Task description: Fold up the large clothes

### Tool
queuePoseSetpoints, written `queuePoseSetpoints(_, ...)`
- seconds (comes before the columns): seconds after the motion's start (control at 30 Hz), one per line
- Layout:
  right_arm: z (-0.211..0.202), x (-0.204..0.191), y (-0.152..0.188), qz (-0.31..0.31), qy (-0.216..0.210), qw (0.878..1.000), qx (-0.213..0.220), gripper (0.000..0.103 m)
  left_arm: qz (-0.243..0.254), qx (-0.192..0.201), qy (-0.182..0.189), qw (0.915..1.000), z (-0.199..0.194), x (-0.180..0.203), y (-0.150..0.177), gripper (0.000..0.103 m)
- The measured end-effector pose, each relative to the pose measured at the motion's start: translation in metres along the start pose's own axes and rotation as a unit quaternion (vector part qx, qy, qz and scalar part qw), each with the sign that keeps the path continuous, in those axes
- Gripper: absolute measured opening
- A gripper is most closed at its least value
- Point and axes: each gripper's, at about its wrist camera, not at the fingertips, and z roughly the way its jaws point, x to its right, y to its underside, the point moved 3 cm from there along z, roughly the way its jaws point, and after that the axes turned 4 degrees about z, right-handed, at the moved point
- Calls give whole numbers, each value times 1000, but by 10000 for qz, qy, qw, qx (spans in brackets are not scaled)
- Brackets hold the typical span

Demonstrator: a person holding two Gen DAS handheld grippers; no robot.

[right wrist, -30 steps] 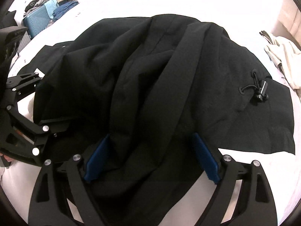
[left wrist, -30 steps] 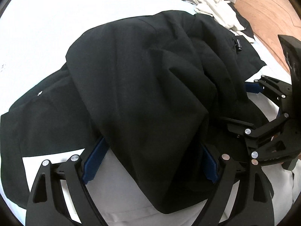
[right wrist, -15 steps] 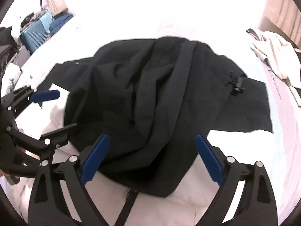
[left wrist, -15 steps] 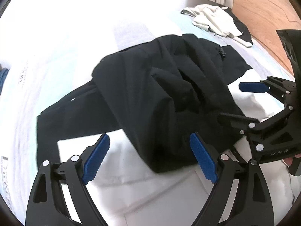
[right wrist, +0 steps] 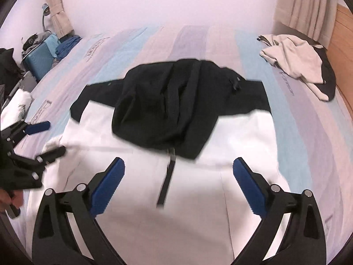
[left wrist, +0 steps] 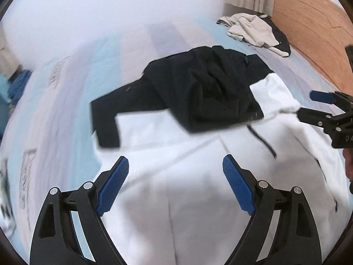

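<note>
Grippers tilt downward over the bed (right wrist: pixel 308 132): your left gripper (left wrist: pixel 175 185) gapes wide and empty, your right gripper (right wrist: pixel 177 185) has just widened, empty too. Jacket (right wrist: pixel 167 110) lies at twelve o'clock.

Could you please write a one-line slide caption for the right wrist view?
Open right gripper above a black-and-white jacket spread on the striped bed, holding nothing.
</note>
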Motion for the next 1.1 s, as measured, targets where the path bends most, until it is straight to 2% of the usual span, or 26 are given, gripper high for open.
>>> queuePoseSetpoints(0.13,-25,20,46,1,-9,9999,-110,95,-302,-161,-114,9993,-36,1,53,85)
queuePoseSetpoints(0.33,-74,50,124,-10,72,9998,-164,95,-404,-444,-251,9979,-88,9,142,85)
queuePoseSetpoints(0.57,-107,83,221,302,650,9937,-865,95,-775,-900,-285,9925,-116,-3,232,85)
queuePoseSetpoints(0.73,-131,98,271,748,1049,9858,-1075,95,-1034,-992,-245,9894,-132,-15,276,85)
queuePoseSetpoints(0.83,-142,102,292,789,1211,9831,-1122,95,-1053,-1053,-211,9886,-139,-19,299,85)
queuePoseSetpoints(1.1,-142,122,340,956,1263,9777,-1380,95,-1330,-1418,-276,9805,-140,-14,347,85)
